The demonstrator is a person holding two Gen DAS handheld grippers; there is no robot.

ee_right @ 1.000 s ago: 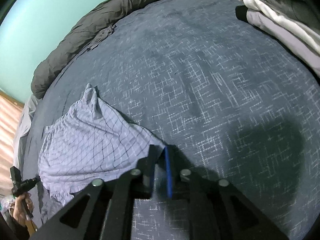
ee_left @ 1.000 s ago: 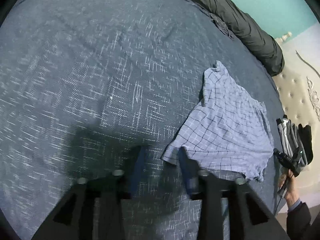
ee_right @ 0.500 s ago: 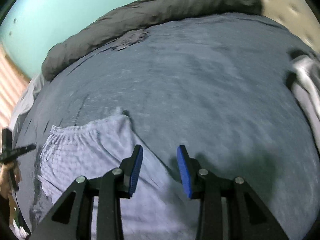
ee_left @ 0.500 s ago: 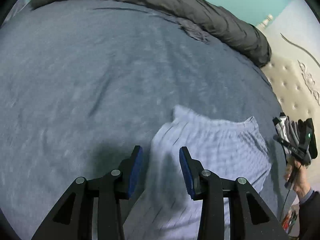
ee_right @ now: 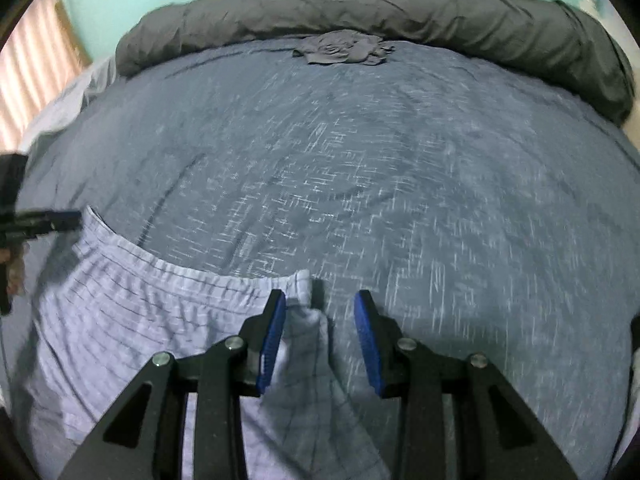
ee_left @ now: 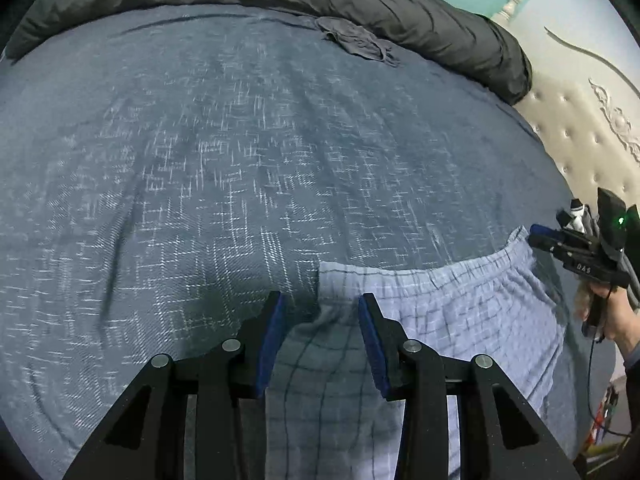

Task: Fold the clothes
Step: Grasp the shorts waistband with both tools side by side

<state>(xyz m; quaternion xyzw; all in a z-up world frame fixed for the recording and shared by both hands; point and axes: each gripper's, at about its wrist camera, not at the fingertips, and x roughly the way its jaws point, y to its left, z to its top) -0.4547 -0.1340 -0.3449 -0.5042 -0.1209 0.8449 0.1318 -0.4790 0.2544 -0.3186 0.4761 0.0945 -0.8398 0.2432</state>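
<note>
The checked shorts [ee_left: 460,312] are spread flat on the bed [ee_left: 240,160], each waistband corner framed by the released left gripper [ee_left: 320,320] and right gripper [ee_right: 320,316].

right gripper [ee_right: 320,312]: fingers apart over waistband corner | checked shorts [ee_right: 132,312]: flat on bed [ee_right: 400,160] | left gripper [ee_right: 44,222]: at far corner

**Count on the bed**

One pair of light-blue checked shorts [ee_left: 460,312] lies on one bed [ee_left: 240,160]. One dark grey duvet [ee_left: 360,8] is rolled along the far edge, with one small crumpled grey garment [ee_left: 360,40] beside it. Two tools show: the left tool [ee_left: 320,340] and the right tool [ee_right: 320,336], each with two blue-padded fingers.
</note>
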